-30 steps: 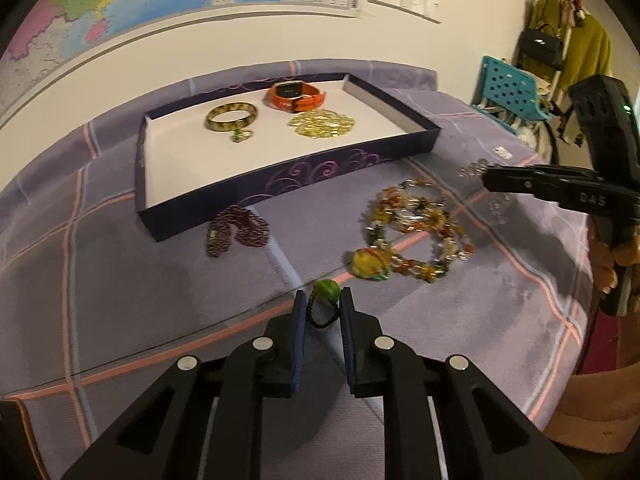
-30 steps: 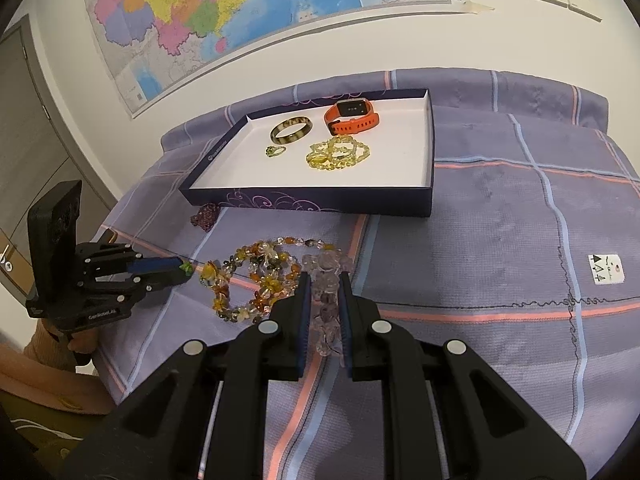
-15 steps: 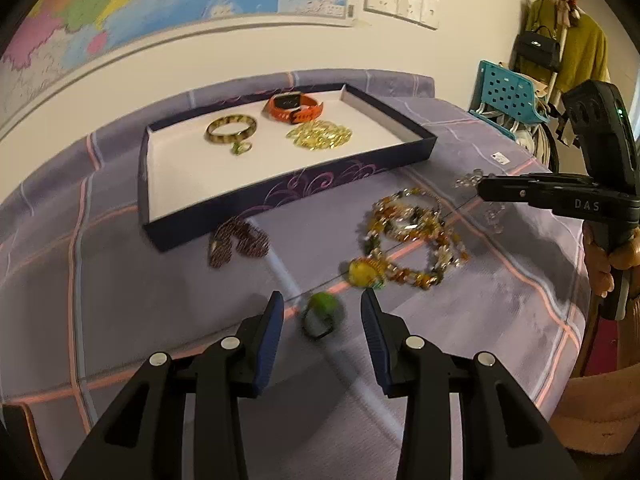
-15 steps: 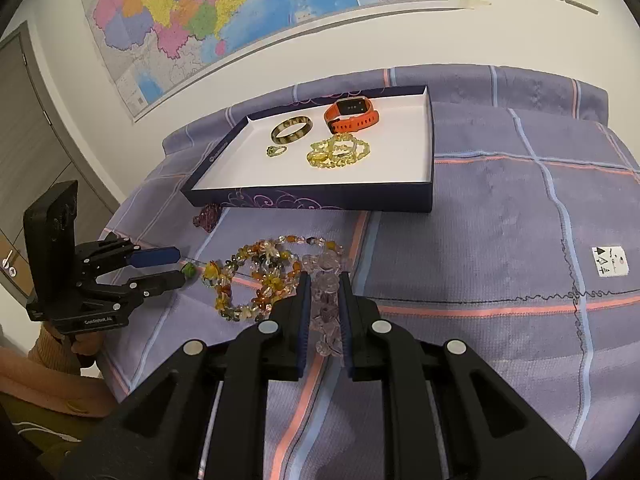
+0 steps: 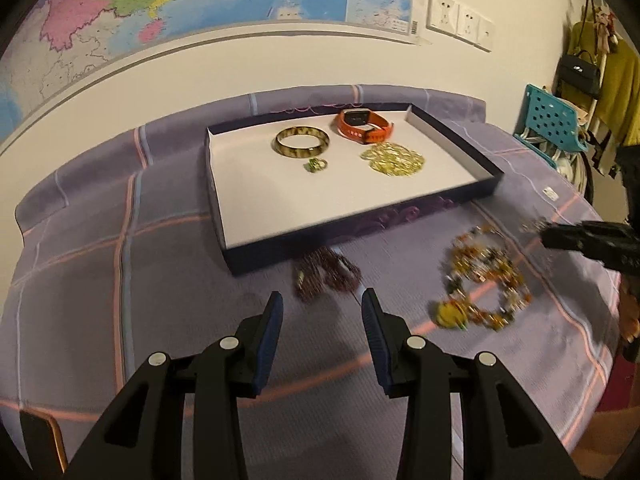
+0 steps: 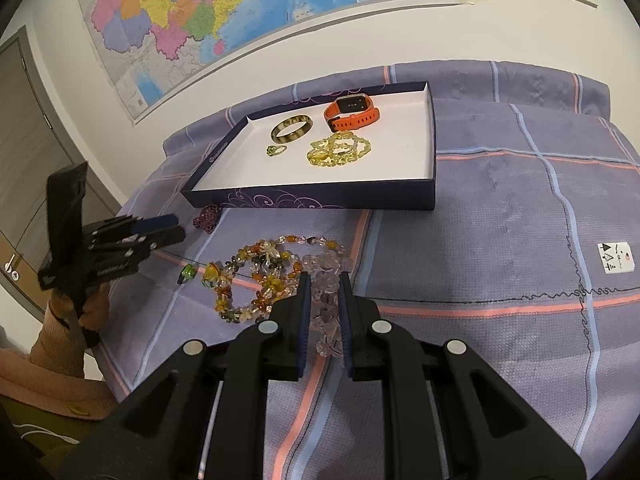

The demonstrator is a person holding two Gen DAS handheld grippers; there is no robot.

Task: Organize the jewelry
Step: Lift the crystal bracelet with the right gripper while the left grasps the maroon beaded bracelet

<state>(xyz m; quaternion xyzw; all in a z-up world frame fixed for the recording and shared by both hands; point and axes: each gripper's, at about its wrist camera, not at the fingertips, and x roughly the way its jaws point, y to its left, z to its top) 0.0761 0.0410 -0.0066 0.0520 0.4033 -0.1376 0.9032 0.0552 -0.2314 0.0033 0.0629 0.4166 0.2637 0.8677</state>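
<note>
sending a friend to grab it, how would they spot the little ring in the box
Find the shallow dark-blue box with a white floor on the purple plaid cloth. In it, the small gold ring with a green stone lies just in front of the mottled brown bangle, left of the yellow bead bracelet. It is by far the smallest piece there.

No text reads clearly: the map (image 6: pixel 248 12) lettering and white cloth tag (image 6: pixel 616 258) are too small.

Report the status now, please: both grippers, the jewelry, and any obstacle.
Left gripper open, empty. Right gripper shut on pale bead bracelet. Four pieces in tray; green ring on cloth. No obstacle.
</note>
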